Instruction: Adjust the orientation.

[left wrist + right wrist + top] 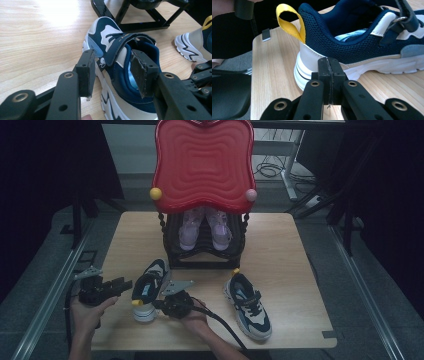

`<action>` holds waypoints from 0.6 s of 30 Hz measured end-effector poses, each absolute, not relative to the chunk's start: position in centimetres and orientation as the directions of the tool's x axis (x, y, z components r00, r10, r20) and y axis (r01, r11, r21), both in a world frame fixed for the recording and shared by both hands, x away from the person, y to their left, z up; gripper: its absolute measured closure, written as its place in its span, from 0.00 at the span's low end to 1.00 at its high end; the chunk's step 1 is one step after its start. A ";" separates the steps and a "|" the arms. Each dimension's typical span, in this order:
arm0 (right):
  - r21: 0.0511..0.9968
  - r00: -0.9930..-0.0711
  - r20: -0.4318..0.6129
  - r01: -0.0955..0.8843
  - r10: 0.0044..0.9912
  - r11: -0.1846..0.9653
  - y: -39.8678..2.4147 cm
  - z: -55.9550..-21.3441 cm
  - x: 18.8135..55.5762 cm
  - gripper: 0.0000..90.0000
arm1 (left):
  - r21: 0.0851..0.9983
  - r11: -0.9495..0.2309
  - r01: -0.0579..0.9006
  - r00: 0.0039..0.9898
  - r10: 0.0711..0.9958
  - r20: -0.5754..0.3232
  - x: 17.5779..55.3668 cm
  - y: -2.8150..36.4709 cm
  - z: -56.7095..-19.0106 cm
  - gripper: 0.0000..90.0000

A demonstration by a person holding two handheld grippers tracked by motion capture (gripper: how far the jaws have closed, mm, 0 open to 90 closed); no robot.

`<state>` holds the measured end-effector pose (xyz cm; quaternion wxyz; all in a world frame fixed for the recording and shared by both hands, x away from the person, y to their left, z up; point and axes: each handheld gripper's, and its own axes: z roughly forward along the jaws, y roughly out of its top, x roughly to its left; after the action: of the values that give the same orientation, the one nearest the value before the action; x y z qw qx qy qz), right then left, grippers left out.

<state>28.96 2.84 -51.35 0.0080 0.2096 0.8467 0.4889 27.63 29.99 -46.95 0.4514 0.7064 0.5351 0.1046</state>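
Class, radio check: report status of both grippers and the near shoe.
Left gripper open, jaws astride the near shoe collar. Right gripper shut, empty, at its heel. Second shoe and rack stand apart.

One fixed overhead camera, two riding close on the grippers.
The high view looks forward and down over the whole wooden table (pixel 280 250) from the person's side. The left gripper view sits very near, looking along its jaws into the navy sneaker (pixel 125 75) from its side. The right gripper view looks low and level at that shoe's heel. All three views share this sneaker and the tabletop.
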 end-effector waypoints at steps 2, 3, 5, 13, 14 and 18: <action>0.832 -0.913 0.192 0.346 0.359 0.434 3.3 -51.4 29.0 1.00 | 0.752 -0.013 0.659 0.402 0.851 -0.337 27.5 30.2 -46.8 0.62; 0.833 -0.915 0.192 0.343 0.355 0.433 3.5 -51.4 29.0 1.00 | 0.754 -0.011 0.657 0.401 0.852 -0.337 27.5 30.3 -46.8 0.62; 0.834 -0.917 0.192 0.340 0.349 0.435 4.0 -51.4 29.1 1.00 | 0.756 -0.006 0.654 0.398 0.853 -0.337 27.5 30.6 -46.7 0.62; 0.840 -0.922 0.192 0.331 0.336 0.430 5.8 -51.5 29.4 1.00 | 0.759 0.018 0.651 0.381 0.857 -0.347 27.3 31.5 -46.6 0.61; 0.839 -0.923 0.191 0.330 0.334 0.432 5.9 -51.5 29.5 1.00 | 0.759 0.020 0.651 0.379 0.858 -0.347 27.3 31.6 -46.7 0.61; 0.841 -0.925 0.192 0.328 0.329 0.430 6.4 -51.5 29.6 1.00 | 0.758 0.025 0.652 0.374 0.859 -0.350 27.2 31.9 -46.7 0.61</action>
<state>29.56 6.45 -51.52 0.0005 0.1942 0.8456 0.4972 27.19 31.92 -46.67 0.4606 0.6890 0.5482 0.1124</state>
